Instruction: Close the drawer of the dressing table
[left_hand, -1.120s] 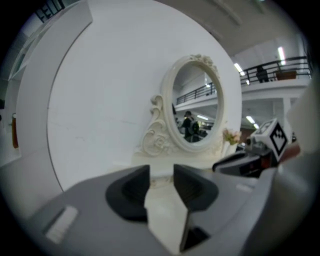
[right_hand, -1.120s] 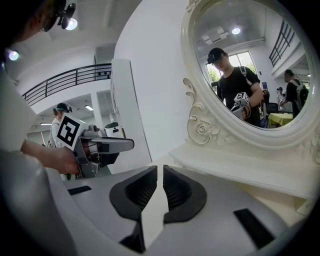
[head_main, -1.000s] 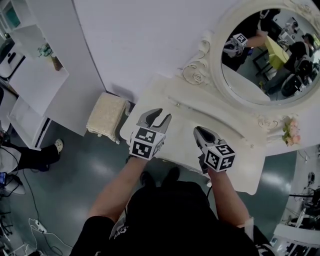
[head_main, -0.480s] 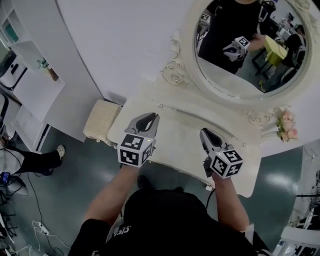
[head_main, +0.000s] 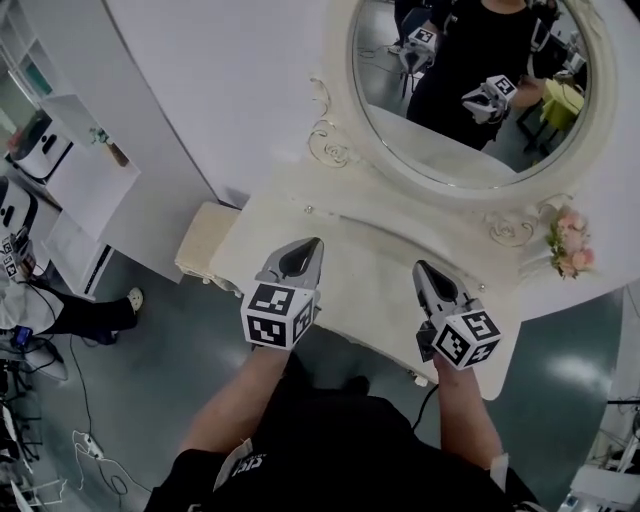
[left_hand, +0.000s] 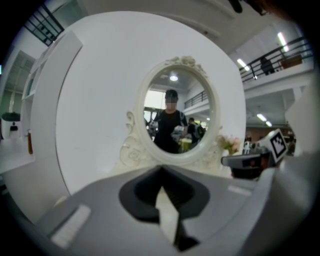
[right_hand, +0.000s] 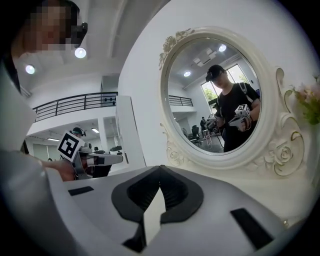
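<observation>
The cream dressing table (head_main: 372, 262) with its oval mirror (head_main: 470, 95) stands against the white wall. No drawer sticks out past its front edge; a small knob (head_main: 412, 377) shows under that edge. My left gripper (head_main: 309, 247) hovers over the table's front left part, and its jaws have just closed with nothing between them. My right gripper (head_main: 423, 270) hovers over the front right, also just closed and empty. In the left gripper view the left gripper (left_hand: 161, 172) points at the mirror (left_hand: 176, 117). The right gripper (right_hand: 160, 170) faces the mirror (right_hand: 220, 97) too.
A padded stool (head_main: 205, 240) stands left of the table. White shelving (head_main: 75, 165) lines the far left, with a seated person's foot (head_main: 130, 299) and cables on the floor nearby. Pink flowers (head_main: 566, 245) sit at the table's back right corner.
Both grippers have drawn back from over the tabletop towards its front edge and risen. The left jaws went from wide open to shut; the right jaws closed the rest of the way.
</observation>
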